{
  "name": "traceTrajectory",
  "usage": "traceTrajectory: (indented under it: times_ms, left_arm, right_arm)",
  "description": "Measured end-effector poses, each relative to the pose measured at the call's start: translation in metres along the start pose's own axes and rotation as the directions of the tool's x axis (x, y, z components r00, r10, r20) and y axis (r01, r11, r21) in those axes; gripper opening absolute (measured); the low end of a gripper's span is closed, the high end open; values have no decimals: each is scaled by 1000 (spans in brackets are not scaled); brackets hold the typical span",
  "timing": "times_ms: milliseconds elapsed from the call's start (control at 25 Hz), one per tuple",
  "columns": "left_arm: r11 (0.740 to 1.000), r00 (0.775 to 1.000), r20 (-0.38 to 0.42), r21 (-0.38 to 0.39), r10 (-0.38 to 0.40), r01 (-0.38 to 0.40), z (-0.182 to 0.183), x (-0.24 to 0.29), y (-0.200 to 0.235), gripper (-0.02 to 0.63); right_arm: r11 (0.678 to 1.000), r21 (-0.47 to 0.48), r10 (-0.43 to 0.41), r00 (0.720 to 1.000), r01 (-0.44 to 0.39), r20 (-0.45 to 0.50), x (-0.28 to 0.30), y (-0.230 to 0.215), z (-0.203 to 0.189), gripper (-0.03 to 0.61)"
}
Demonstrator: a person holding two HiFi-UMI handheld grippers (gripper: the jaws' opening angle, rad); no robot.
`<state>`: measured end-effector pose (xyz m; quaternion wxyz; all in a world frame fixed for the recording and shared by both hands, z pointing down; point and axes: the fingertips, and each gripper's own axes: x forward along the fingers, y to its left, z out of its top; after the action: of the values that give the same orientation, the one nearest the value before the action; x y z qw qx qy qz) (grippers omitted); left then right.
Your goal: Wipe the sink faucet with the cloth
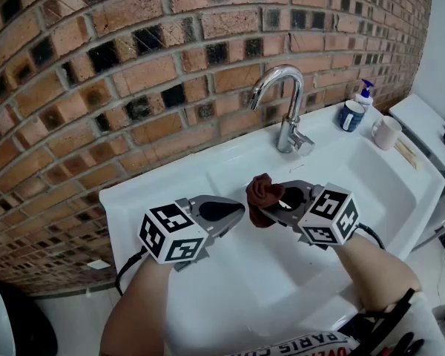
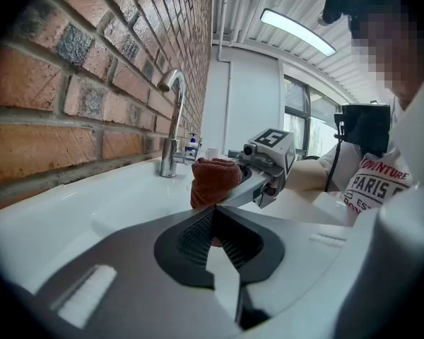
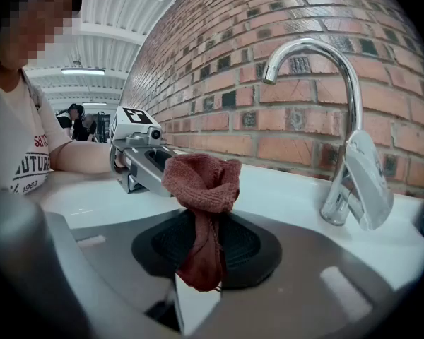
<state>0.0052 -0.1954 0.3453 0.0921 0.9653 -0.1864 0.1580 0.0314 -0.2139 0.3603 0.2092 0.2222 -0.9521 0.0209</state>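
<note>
A chrome gooseneck faucet (image 1: pixel 285 102) stands at the back of the white sink (image 1: pixel 170 191), against the brick wall. My right gripper (image 1: pixel 265 208) hangs over the basin in front of the faucet, shut on a bunched reddish-brown cloth (image 1: pixel 264 192). In the right gripper view the cloth (image 3: pixel 205 186) sticks up from the jaws, with the faucet (image 3: pixel 343 119) to its right and apart from it. My left gripper (image 1: pixel 239 211) is shut and empty, its tip close to the cloth (image 2: pixel 213 179) on the left side. The faucet (image 2: pixel 173 122) lies well beyond it.
On the sink's back right corner stand a soap pump bottle (image 1: pixel 365 93), a blue cup (image 1: pixel 350 115) and a white mug (image 1: pixel 386 133). A white toilet tank (image 1: pixel 430 124) sits further right. The brick wall (image 1: pixel 133 65) rises directly behind the faucet.
</note>
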Motion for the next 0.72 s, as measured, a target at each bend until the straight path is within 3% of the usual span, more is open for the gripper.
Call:
traceTrajectory:
  times_ms: [280,720]
  left_arm:
    - [1000,1000,-1,-2,-2,2,-1,0,-1,6]
    - [1000,1000,-3,-2,-3,3,-1,1,-1,6]
  right_arm:
    - [998,-29,-59,998,60,30,-8,-7,14,94]
    - [970,-123,-191,969,211,156,-40,-28,79,95]
